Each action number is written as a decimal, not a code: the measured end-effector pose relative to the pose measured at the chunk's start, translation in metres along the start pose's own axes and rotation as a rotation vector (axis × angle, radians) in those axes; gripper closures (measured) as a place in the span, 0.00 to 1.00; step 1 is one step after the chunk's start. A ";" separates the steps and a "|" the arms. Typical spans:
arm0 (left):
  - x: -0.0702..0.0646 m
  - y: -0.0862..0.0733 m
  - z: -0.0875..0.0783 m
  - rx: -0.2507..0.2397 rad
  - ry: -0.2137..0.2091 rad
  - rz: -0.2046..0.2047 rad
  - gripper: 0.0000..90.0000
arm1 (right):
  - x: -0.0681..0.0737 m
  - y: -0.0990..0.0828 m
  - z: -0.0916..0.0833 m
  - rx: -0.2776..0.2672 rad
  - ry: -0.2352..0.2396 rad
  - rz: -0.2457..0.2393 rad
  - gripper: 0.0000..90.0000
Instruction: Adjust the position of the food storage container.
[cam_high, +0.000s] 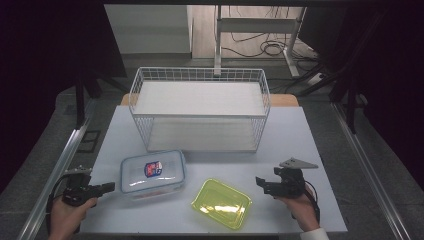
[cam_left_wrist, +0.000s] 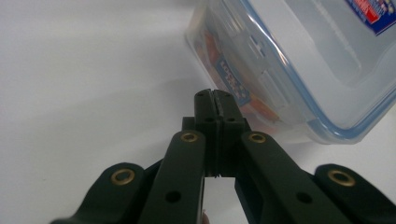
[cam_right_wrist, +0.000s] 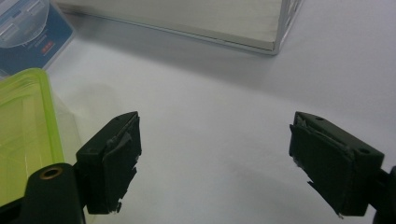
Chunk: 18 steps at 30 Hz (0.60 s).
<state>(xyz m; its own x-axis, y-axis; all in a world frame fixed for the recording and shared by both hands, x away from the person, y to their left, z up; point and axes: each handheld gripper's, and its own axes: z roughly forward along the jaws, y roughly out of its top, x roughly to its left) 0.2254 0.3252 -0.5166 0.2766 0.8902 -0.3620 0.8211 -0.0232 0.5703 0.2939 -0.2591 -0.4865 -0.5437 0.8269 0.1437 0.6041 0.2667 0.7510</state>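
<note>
A clear food box with a blue-rimmed lid and a label (cam_high: 153, 172) lies on the table left of centre, and its clear wall (cam_left_wrist: 261, 84) fills the upper right of the left gripper view. My left gripper (cam_high: 109, 187) is shut with nothing between its jaws, its tip (cam_left_wrist: 215, 95) just short of the box's near side. A yellow-green transparent container (cam_high: 221, 203) lies to the right of the box. To its right my right gripper (cam_high: 260, 183) stands open and empty, its jaws wide apart over bare table (cam_right_wrist: 215, 140), the yellow-green container (cam_right_wrist: 23, 135) at its left.
A white wire basket rack (cam_high: 200, 107) with two shelf boards stands at the back middle of the grey table (cam_high: 310, 150); its lower corner (cam_right_wrist: 273, 44) lies ahead of the right gripper. Metal rails run along both table sides. Cables and a desk frame lie on the floor behind.
</note>
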 end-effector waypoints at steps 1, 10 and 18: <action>0.000 0.000 0.002 0.002 -0.004 0.000 1.00 | 0.000 0.000 0.000 -0.001 0.001 0.000 0.19; -0.006 0.010 0.011 0.004 -0.036 0.005 1.00 | 0.000 0.002 -0.001 0.000 -0.001 0.003 0.19; -0.007 0.021 0.019 0.001 -0.013 0.000 1.00 | 0.000 0.001 0.000 0.004 -0.003 0.009 0.19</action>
<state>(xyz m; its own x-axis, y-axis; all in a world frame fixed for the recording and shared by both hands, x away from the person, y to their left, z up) 0.2497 0.3096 -0.5162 0.2832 0.8844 -0.3710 0.8216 -0.0242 0.5696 0.2949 -0.2586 -0.4856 -0.5364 0.8309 0.1480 0.6111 0.2614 0.7472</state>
